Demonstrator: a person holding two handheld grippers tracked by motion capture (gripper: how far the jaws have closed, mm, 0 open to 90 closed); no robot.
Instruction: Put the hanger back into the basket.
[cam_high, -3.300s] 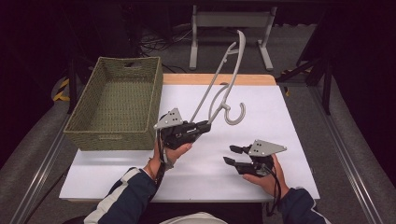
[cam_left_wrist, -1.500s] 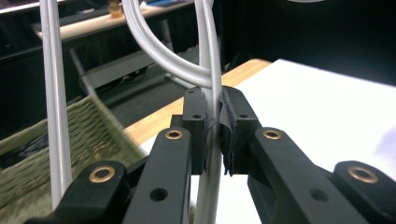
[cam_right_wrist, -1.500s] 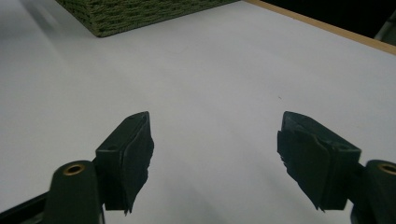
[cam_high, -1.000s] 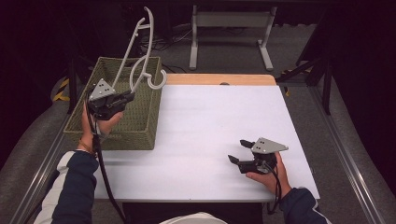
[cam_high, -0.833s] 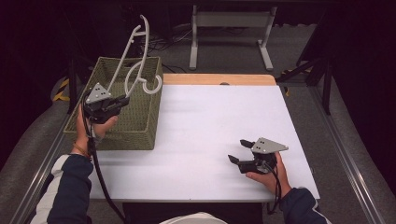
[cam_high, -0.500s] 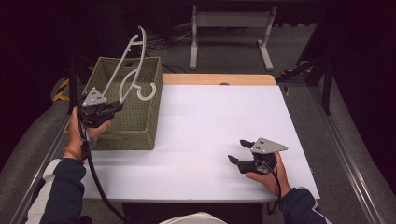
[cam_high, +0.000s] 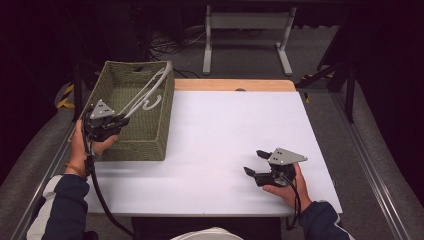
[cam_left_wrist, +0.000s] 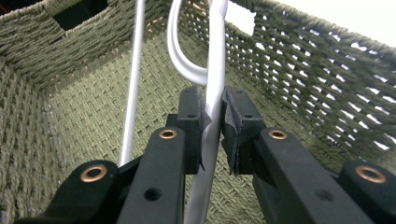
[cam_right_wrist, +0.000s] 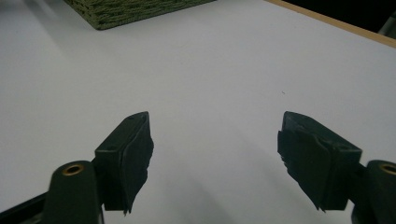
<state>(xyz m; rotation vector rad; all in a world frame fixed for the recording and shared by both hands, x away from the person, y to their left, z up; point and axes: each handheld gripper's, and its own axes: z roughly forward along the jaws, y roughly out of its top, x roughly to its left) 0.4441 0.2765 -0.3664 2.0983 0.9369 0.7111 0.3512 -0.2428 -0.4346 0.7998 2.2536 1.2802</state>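
A white plastic hanger (cam_high: 146, 93) leans inside the green woven basket (cam_high: 155, 135) at the table's left, its far end near the basket's back rim. My left gripper (cam_high: 123, 120) is shut on the hanger's lower arm at the basket's near left corner. In the left gripper view the hanger (cam_left_wrist: 212, 88) is pinched between the two black pads, and its curved hook rises ahead over the basket floor (cam_left_wrist: 84, 116). My right gripper (cam_high: 254, 163) rests on the white table (cam_high: 235, 125) at the front right, open, with nothing between its fingertips (cam_right_wrist: 135, 154).
The basket's corner (cam_right_wrist: 126, 11) shows far off in the right gripper view. A wooden strip (cam_high: 232, 85) edges the table's far side. A metal stand (cam_high: 245, 30) and cables lie on the floor behind.
My left gripper has carried the hanger from mid-table to the basket and lowered it inside. The right gripper has stayed still and open.
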